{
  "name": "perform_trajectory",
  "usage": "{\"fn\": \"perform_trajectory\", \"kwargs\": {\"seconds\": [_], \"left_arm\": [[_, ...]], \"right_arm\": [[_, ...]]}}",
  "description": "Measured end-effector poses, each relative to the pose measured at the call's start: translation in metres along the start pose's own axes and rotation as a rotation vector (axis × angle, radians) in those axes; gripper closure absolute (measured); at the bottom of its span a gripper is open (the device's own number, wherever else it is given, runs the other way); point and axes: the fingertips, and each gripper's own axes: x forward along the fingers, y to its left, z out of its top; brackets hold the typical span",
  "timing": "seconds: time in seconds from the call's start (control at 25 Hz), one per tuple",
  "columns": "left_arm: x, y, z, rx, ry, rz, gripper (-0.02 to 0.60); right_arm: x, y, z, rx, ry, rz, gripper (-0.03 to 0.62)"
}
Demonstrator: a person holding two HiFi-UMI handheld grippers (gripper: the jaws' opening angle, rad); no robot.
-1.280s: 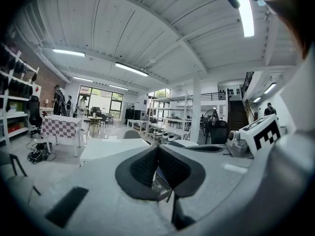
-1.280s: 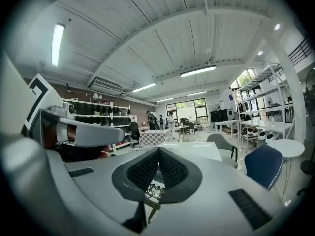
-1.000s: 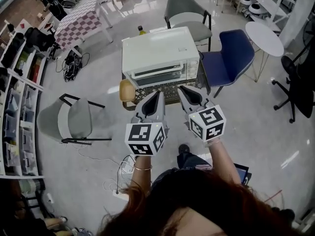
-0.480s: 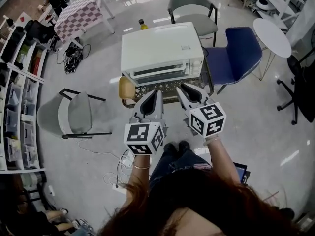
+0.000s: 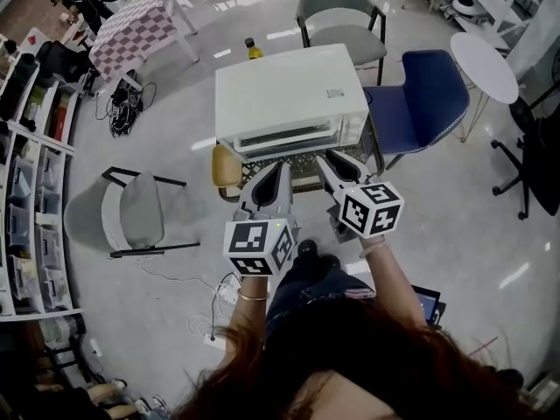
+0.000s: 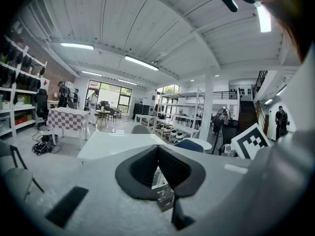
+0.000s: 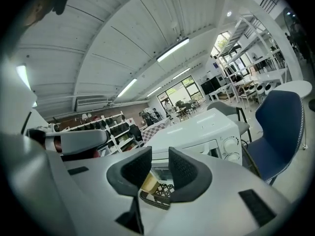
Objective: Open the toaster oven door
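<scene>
The white toaster oven (image 5: 289,94) stands on a black crate (image 5: 302,166), its glass door (image 5: 282,136) closed. Both grippers hover just in front of it, below the door, touching nothing. My left gripper (image 5: 278,171) points at the oven's left half; in the left gripper view its pads (image 6: 147,167) meet at the tip, so the left gripper (image 6: 158,147) is shut and empty. My right gripper (image 5: 337,162) points at the right half. In the right gripper view the right gripper (image 7: 160,156) has its jaws opening with nothing between them, and the oven (image 7: 197,129) with its knobs (image 7: 231,142) lies ahead.
A grey chair (image 5: 337,16) stands behind the oven, a blue chair (image 5: 416,99) to its right, a round white table (image 5: 486,64) farther right. A tan seat (image 5: 226,166) sits at the crate's left. Another grey chair (image 5: 131,213) and shelves (image 5: 31,147) stand at the left.
The oven has slid slightly up the head view. Both grippers have kept their place in front of it, and the right gripper's marker cube has rolled a little.
</scene>
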Motion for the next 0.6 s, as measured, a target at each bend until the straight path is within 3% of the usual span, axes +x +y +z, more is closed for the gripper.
{"fn": "perform_trajectory", "kwargs": {"seconds": [0.6], "left_arm": [[0.030,0.041,-0.011,-0.024,0.060,-0.048,0.568]], "right_arm": [[0.052,-0.041,-0.036,0.198,0.076,-0.119,0.460]]}}
